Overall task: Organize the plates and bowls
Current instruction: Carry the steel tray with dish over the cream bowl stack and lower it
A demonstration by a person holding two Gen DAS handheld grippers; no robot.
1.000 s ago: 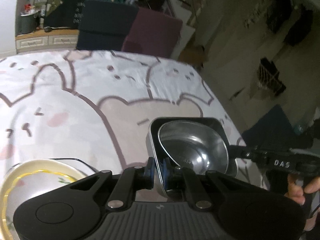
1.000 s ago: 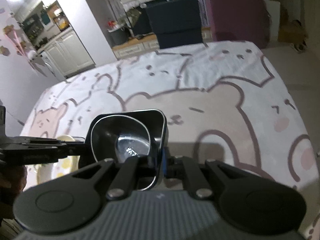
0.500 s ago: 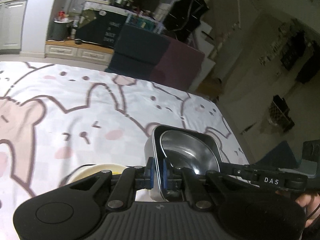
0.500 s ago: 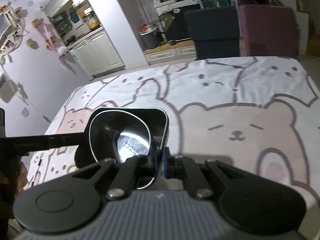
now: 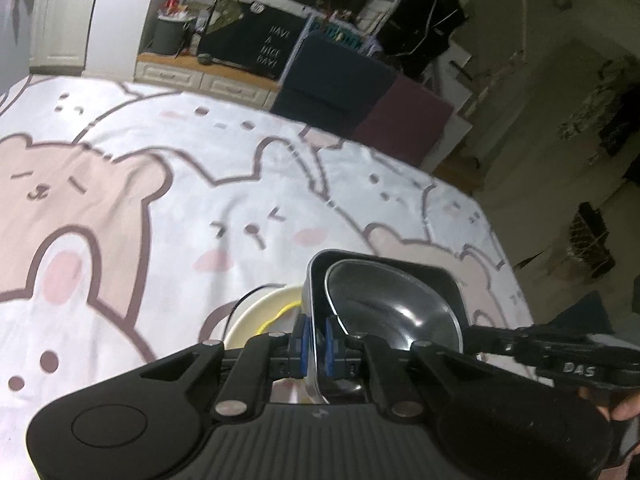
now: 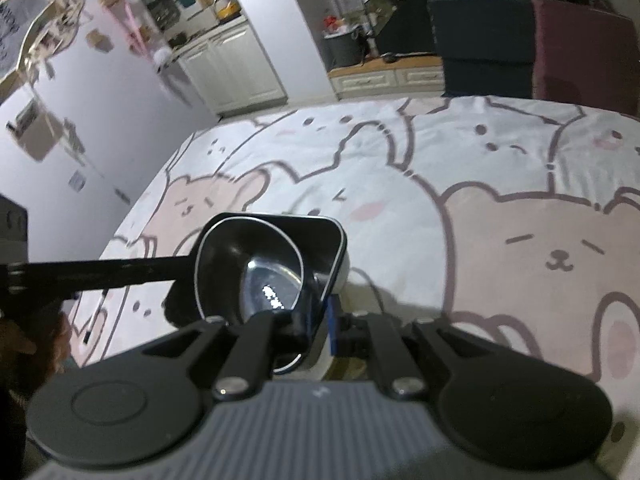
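Bear-print cloth [image 5: 168,216] covers the table, and above it both grippers clamp one square dark tray [image 5: 436,280] cradling a shiny steel bowl [image 5: 396,312]: left gripper [image 5: 315,342] pinching one wall, right gripper [image 6: 320,320] the opposite, cream plate [image 5: 256,316] just underneath

dim, bluish indoor light; fisheye-warped edges; slight motion blur

Left tool [image 5: 315,346] clamped, right tool [image 6: 320,322] likewise (level).

shiny metal bowl [image 5: 394,312], matt printed cloth [image 5: 160,216]
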